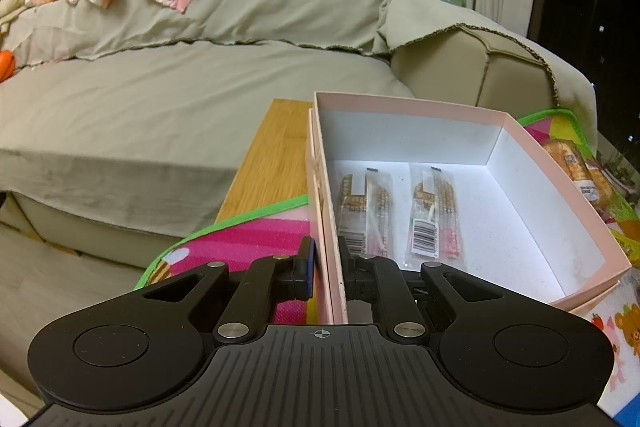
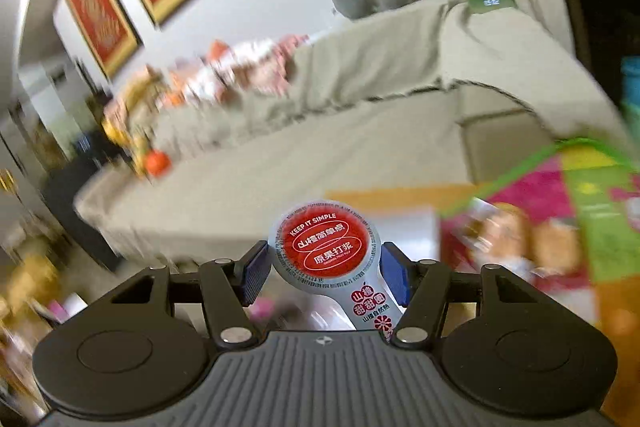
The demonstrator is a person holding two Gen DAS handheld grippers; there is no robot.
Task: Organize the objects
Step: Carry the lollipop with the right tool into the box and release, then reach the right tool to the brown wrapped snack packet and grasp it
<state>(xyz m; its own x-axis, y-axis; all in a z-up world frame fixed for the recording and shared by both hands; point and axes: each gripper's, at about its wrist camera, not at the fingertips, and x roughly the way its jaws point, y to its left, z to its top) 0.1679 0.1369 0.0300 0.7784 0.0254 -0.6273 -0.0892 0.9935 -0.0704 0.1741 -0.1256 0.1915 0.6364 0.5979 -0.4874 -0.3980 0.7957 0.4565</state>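
A pink cardboard box (image 1: 560, 179) with a white inside stands open on a colourful mat. Two clear snack packets (image 1: 434, 215) lie flat on its floor. My left gripper (image 1: 326, 267) is shut on the box's near left wall, one finger outside and one inside. My right gripper (image 2: 324, 267) is shut on a small cup with a red round lid (image 2: 326, 241) and a printed pull tab, held up in the air. The right wrist view is motion-blurred.
A colourful play mat with a green edge (image 1: 240, 247) covers a wooden table (image 1: 276, 155). More snack packets lie right of the box (image 1: 576, 167) and on the mat (image 2: 520, 243). A beige covered sofa (image 1: 160, 87) with clothes stands behind.
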